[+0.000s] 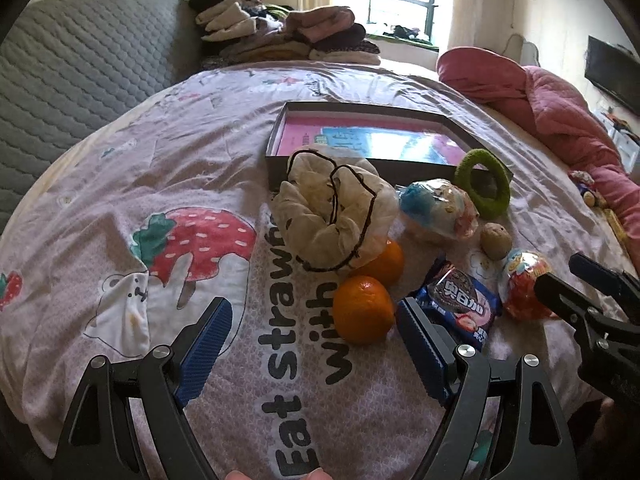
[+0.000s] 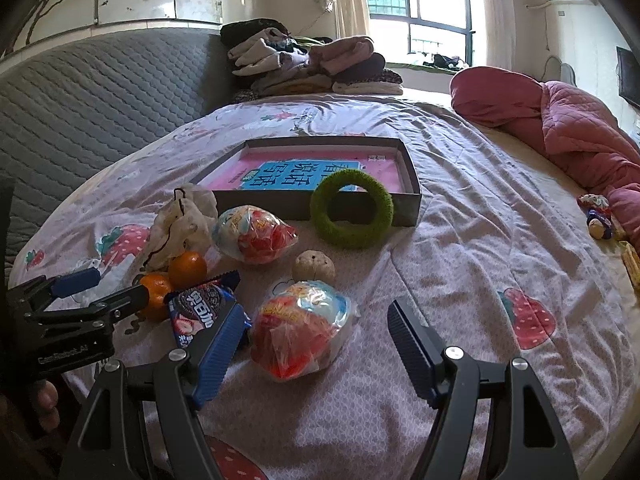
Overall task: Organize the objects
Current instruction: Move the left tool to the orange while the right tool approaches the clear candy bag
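Left wrist view shows the left gripper (image 1: 314,322) with blue pads spread apart above the strawberry-print bedsheet (image 1: 120,152), a round orange tangerine (image 1: 362,310) just inside its right finger. Right of that lie a blue cookie packet (image 1: 460,304) and a wrapped red toy egg (image 1: 522,284). Farther right, the right gripper (image 2: 316,328) stands open around that egg, below the shallow grey box (image 2: 412,184).
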Action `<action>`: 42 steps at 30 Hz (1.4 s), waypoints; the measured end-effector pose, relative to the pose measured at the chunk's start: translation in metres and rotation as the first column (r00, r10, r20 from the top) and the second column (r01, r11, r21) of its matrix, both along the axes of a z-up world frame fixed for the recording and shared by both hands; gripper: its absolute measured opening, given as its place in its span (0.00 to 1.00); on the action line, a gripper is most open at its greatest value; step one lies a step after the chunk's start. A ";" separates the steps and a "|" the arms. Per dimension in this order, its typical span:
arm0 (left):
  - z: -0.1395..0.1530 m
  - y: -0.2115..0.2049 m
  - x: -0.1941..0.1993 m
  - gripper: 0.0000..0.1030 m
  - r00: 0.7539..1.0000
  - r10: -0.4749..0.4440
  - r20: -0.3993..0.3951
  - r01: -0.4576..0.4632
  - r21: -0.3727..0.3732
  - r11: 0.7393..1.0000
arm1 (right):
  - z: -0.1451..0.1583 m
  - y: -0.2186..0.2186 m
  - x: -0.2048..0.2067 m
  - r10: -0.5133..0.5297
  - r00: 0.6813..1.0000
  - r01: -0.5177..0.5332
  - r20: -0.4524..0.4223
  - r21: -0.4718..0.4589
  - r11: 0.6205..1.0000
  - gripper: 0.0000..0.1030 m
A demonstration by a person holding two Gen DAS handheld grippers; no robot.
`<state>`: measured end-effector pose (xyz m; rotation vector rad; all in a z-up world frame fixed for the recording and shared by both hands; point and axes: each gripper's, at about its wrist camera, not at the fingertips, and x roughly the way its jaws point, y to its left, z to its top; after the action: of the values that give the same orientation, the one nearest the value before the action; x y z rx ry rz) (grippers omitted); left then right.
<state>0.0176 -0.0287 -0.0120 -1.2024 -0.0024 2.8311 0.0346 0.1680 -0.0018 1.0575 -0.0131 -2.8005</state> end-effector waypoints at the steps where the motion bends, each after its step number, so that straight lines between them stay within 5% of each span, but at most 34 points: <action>1: -0.001 0.000 0.000 0.82 1.000 -0.002 0.003 0.002 0.001 1.000 | -0.001 0.001 0.000 0.000 1.000 0.000 0.001 0.002 1.000 0.71; 42: -0.024 0.008 -0.017 0.82 0.998 -0.004 0.056 0.004 0.008 1.000 | -0.027 -0.004 -0.014 0.021 0.995 -0.014 0.100 -0.061 0.998 0.69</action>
<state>0.0008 -0.0212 -0.0359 -1.2784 -0.0138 2.7905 0.0203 0.1643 -0.0289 1.1777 -0.0987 -2.7099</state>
